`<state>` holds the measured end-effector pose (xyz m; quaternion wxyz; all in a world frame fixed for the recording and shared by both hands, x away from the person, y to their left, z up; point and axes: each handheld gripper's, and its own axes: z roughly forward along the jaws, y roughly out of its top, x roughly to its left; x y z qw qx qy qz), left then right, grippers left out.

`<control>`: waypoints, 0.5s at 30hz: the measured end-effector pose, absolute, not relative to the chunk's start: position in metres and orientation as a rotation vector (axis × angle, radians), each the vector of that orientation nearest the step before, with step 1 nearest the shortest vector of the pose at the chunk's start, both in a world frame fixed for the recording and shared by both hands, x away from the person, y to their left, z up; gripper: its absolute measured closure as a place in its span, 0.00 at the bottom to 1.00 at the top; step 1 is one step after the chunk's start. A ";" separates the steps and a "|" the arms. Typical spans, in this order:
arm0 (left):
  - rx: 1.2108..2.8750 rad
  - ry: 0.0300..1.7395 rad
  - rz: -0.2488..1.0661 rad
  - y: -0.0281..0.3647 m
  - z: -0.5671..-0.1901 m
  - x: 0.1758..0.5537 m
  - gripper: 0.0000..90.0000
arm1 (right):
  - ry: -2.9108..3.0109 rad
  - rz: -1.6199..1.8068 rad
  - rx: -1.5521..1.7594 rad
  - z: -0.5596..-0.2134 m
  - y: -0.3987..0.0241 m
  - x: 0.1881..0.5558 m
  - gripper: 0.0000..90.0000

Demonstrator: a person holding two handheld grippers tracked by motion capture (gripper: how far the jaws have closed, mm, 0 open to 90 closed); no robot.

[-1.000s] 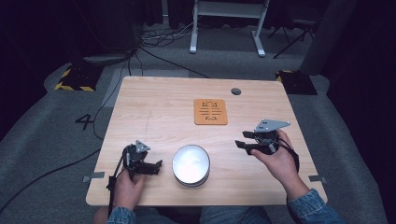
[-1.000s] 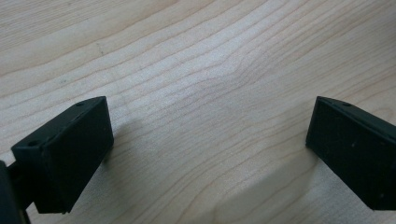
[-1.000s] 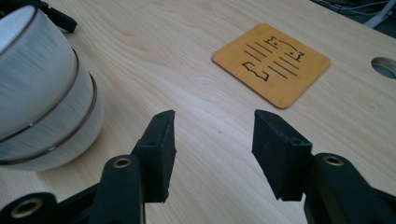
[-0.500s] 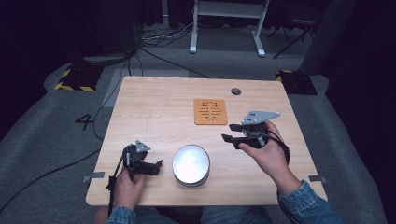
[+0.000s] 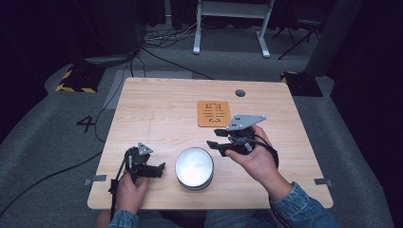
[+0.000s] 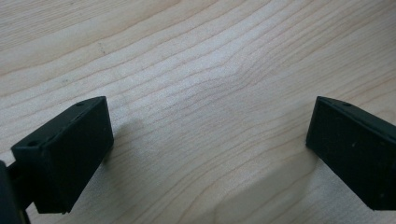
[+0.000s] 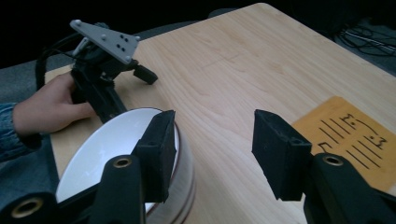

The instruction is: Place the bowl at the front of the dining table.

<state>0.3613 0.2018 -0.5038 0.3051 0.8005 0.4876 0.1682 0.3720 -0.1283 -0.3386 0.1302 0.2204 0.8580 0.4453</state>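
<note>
A white bowl (image 5: 194, 167) stands near the table's front edge, between my two grippers. My left gripper (image 5: 159, 168) rests low on the wood just left of the bowl, jaws wide open; in the left gripper view (image 6: 208, 154) only bare table lies between them. My right gripper (image 5: 215, 138) hovers above the table right of the bowl, pointing left, open with nothing between its fingers. In the right gripper view (image 7: 212, 154) its left jaw stands over the bowl's (image 7: 107, 144) near rim, without touching it as far as I can tell.
An orange mat (image 5: 214, 113) with black markings lies flat behind the right gripper, also at the right of the right gripper view (image 7: 350, 135). A round cable hole (image 5: 240, 92) sits near the table's far edge. Cables trail across the grey floor.
The right hand has carried its gripper left and slightly up, from the table's right side toward the bowl. Its jaws stay equally wide. The left gripper has not moved.
</note>
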 end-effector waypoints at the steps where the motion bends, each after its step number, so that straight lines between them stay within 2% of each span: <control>1: 2.119 1.291 0.445 0.202 -0.504 0.361 0.01 | 2.508 1.291 0.644 -0.339 -0.125 0.370 0.55; 15: 2.117 1.297 0.440 0.202 -0.504 0.362 0.01 | 2.648 1.067 0.611 -0.371 -0.088 0.375 0.58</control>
